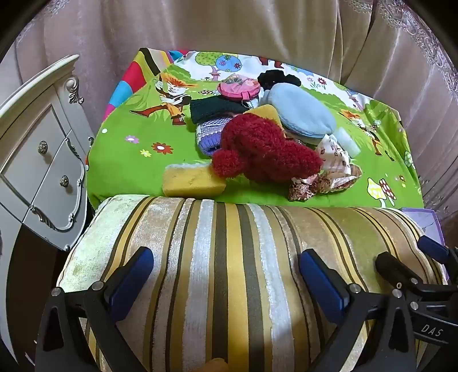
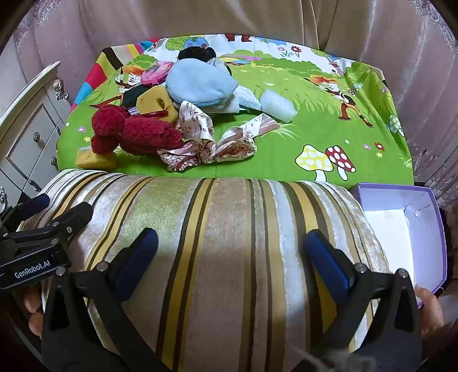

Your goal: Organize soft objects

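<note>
A pile of soft things lies on the green cartoon sheet (image 1: 131,160): a fuzzy red hat (image 1: 266,151) (image 2: 137,131), yellow sponges (image 1: 193,181) (image 2: 96,160), a light blue cap (image 1: 300,110) (image 2: 200,83), a purple knit piece (image 1: 210,134), a pink pouch (image 1: 237,85), a patterned satin cloth (image 1: 323,174) (image 2: 206,146) and a pale foam block (image 2: 277,106). My left gripper (image 1: 226,280) and right gripper (image 2: 229,263) are both open and empty, hovering over a striped cushion (image 1: 229,271) (image 2: 223,257) in front of the pile.
An open purple box with a white inside (image 2: 406,229) sits to the right of the cushion. A white dresser with drawers (image 1: 40,171) stands at the left. Pink curtains (image 1: 229,25) hang behind the bed.
</note>
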